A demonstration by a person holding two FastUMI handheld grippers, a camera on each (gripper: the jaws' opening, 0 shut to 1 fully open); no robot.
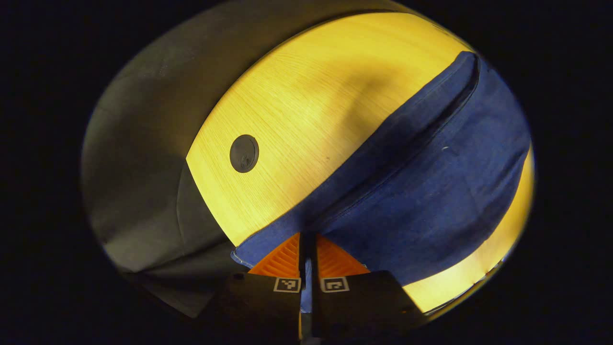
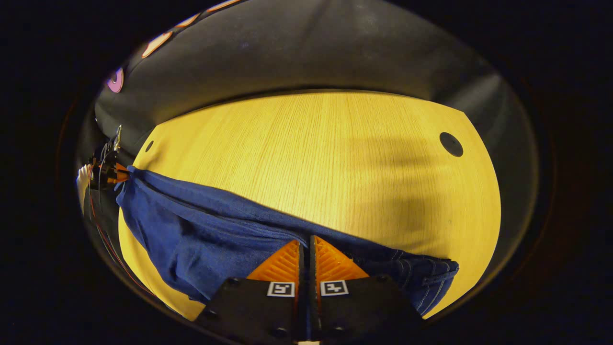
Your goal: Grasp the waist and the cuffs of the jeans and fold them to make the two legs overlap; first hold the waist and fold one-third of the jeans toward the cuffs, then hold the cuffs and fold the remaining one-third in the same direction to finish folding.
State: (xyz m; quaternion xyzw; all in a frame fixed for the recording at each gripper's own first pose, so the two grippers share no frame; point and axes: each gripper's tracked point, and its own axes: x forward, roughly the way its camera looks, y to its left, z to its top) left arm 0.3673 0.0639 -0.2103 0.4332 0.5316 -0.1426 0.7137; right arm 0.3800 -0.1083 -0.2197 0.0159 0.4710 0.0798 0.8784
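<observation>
Both tools are clamped on denim. My left tool [image 1: 306,249] has its fingers pressed together with a strip of blue cloth between them, at a hemmed corner of the jeans [image 1: 421,191] that I take to be the cuff end. My right tool [image 2: 305,256] is likewise closed tight on the cloth, next to stitched seams and what looks like the waist or a pocket edge at the right of the right gripper view.

The jeans [image 2: 201,235] hang stretched between the two tools, above or partly on the yellow wooden desk [image 2: 311,158]; I cannot tell how much of the cloth rests on it. They read as one long narrow band, so I judge the leg-over-leg fold is in hand or just made. Both thirds folds, waist toward cuffs and then cuffs over, look not yet done.

What each view adds: the right gripper view shows the other tool [image 2: 107,172] far off at the left end of the denim, pinching the far corner, with a bit of a hand behind it. It also shows the desk's full width. The left gripper view gives the long fold line running down the leg and a round dark grommet [image 1: 244,153] in the desk.
</observation>
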